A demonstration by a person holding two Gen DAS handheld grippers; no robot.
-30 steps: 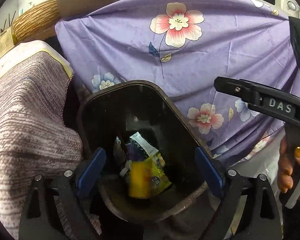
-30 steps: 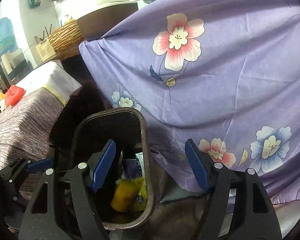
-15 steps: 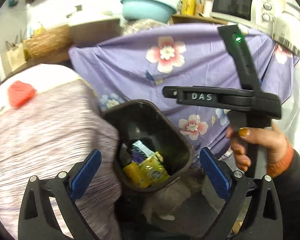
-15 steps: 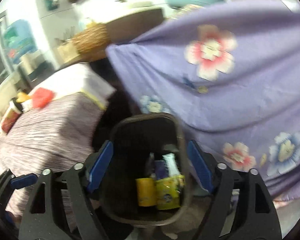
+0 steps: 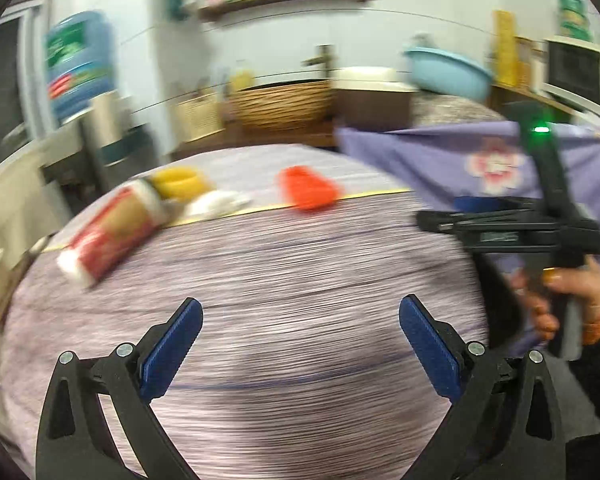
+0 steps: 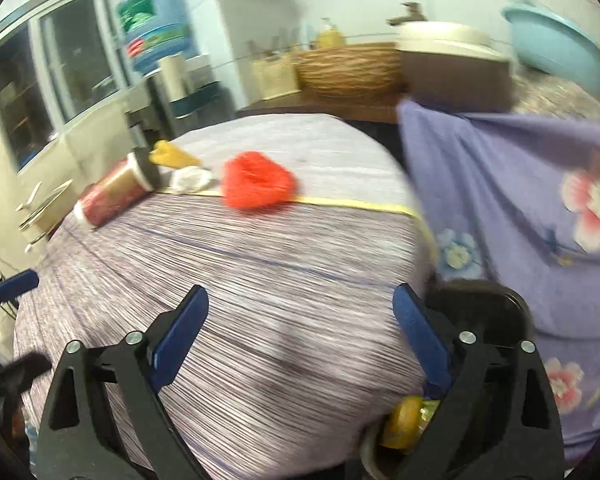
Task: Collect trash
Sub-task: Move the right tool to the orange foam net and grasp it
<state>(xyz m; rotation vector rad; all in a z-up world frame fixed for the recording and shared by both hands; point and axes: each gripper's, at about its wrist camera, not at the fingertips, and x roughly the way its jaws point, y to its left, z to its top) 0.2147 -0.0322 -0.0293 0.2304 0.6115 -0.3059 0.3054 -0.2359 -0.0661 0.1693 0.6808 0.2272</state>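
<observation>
On the striped purple-grey tablecloth (image 5: 300, 272) lie a red paper cup (image 5: 112, 232) on its side, a yellow wrapper (image 5: 178, 182), a white crumpled piece (image 5: 216, 204) and an orange-red crumpled piece (image 5: 308, 192). My left gripper (image 5: 300, 312) hangs open and empty above the cloth's near part. My right gripper (image 6: 300, 304) is empty, its jaws opening; a hand (image 5: 560, 300) holds it to the right. The black bin (image 6: 480, 300) stands beside the table at lower right, with yellow wrappers (image 6: 404, 420) inside. The orange-red piece (image 6: 256, 184) and the cup (image 6: 116, 196) lie far ahead.
A purple floral cloth (image 6: 520, 200) drapes over furniture right of the table. Behind stand a wicker basket (image 5: 280, 104), a light blue basin (image 5: 448, 72), a microwave (image 5: 576, 72) and a blue water bottle (image 6: 156, 24). The frames are motion-blurred.
Both views have swung up and left from the bin's inside to the table top. The bin has left the left wrist view. The right jaws stand wider.
</observation>
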